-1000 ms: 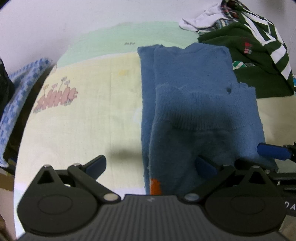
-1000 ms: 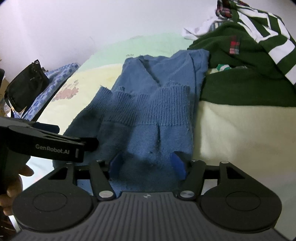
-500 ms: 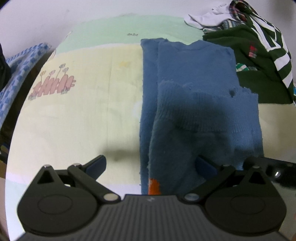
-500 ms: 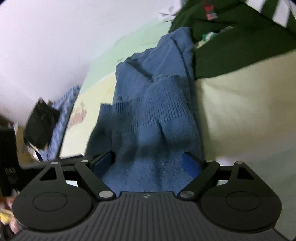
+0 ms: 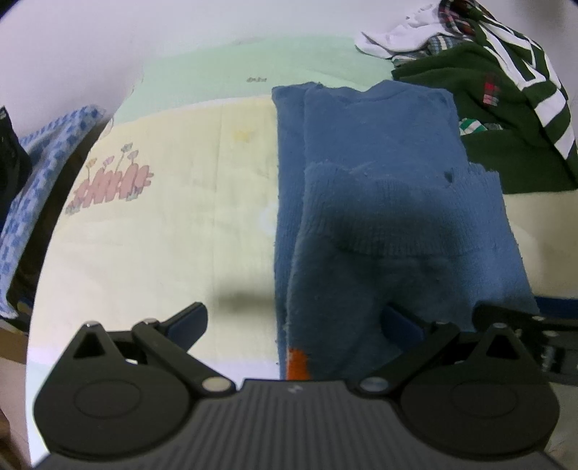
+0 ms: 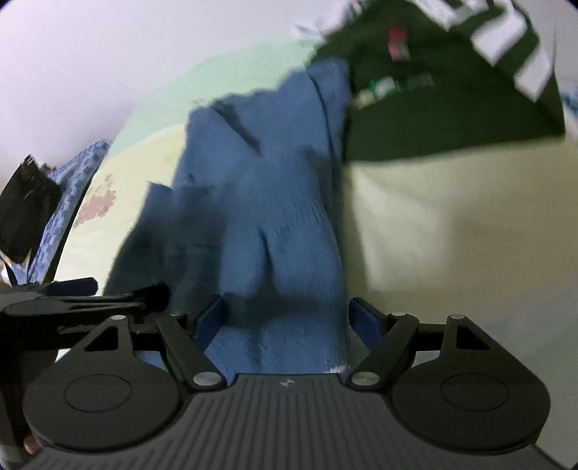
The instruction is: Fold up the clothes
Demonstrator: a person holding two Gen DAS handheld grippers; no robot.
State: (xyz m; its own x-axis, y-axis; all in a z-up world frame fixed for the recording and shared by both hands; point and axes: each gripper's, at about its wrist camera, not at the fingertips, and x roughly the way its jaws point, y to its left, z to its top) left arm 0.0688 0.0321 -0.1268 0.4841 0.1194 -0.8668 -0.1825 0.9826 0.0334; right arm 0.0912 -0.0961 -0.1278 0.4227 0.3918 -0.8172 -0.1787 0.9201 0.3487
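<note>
One blue sweater (image 5: pixel 379 202) lies folded lengthwise on the yellow-green bed sheet (image 5: pixel 173 224), ribbed hem doubled up over its body; one small orange patch (image 5: pixel 297 365) shows at the near edge. Left gripper (image 5: pixel 294 321): jaws wide apart, holding nothing, right finger over the knit, left finger over sheet. Right gripper (image 6: pixel 287 318): jaws wide, sweater fabric between them, not clamped; this view is blurred. One green striped garment (image 5: pixel 505 119) and one white item (image 5: pixel 393 32) are piled beside the sweater's far end.

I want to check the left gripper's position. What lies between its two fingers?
In the left wrist view, the left gripper is open. Between its fingers lie a strip of pale sheet and the near left edge of the blue sweater.
</note>
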